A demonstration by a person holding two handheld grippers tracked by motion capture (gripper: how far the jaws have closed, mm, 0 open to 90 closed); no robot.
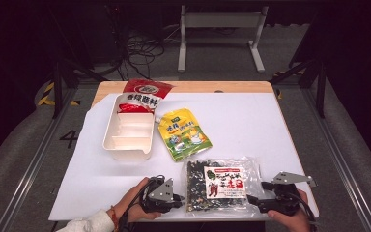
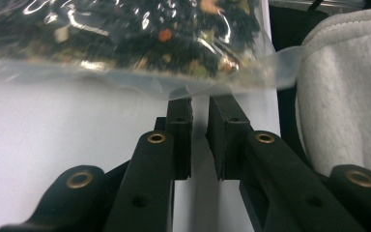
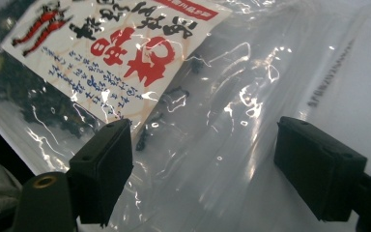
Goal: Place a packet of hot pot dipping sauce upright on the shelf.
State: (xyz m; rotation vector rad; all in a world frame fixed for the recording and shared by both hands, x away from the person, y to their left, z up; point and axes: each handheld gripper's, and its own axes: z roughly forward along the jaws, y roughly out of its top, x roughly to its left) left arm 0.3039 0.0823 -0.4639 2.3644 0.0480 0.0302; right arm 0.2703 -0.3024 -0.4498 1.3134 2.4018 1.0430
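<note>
Clear spice bag (image 1: 223, 184) lies at the bench's (image 1: 251, 116) near edge, between both grippers.
Left gripper (image 2: 200, 108) fingers nearly pressed together at its seam, not gripping; right gripper (image 3: 203, 169) fingers spread over the plastic.

Overhead light brightens white table sheet (image 1: 270, 125); surroundings dark. Strong glare streaks on clear plastic spice bag (image 3: 232, 96); near black jaws soft, blurred.
</note>
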